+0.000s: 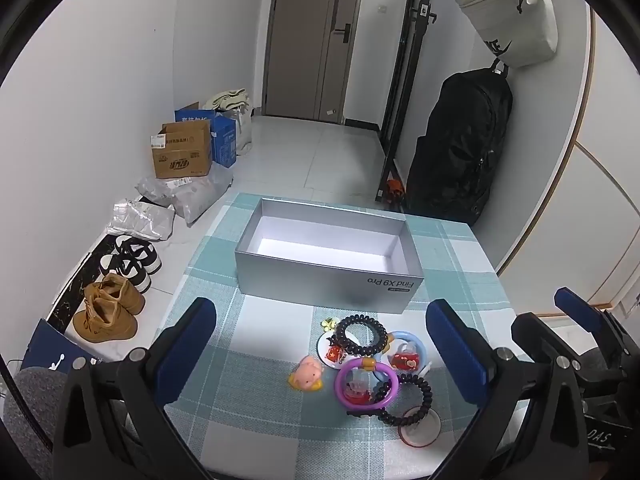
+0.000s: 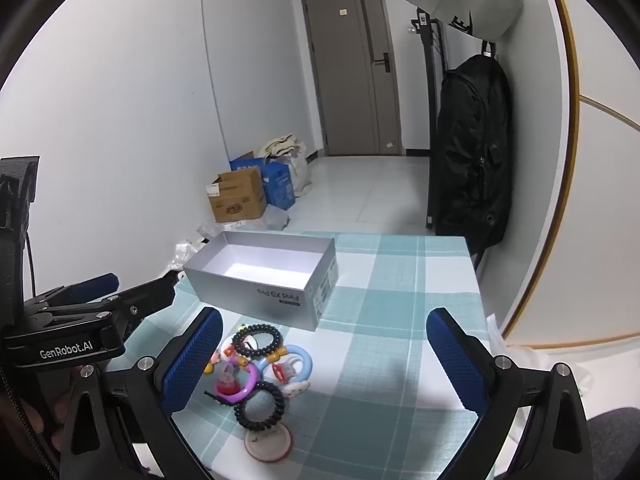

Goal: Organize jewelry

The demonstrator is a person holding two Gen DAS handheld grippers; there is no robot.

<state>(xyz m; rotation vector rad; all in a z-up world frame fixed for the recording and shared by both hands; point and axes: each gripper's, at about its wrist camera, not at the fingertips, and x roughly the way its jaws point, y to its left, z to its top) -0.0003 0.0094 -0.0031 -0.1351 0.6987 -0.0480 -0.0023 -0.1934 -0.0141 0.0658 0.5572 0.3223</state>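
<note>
On the checked tablecloth [image 1: 256, 432], jewelry pile [image 1: 368, 368] lies just before the empty grey box [image 1: 328, 276], whose long axis runs crosswise. Left gripper [image 1: 320, 352] and right gripper [image 2: 324, 356] tilted downward above, jaws apart, holding nothing.

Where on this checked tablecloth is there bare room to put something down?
The widest free patch is the cloth right of the open grey box, out to the table's right edge. The box's inside is bare too. A smaller strip lies left of the pink pig. It is crowded just in front of the box, where beaded bracelets and plastic rings overlap.
</note>
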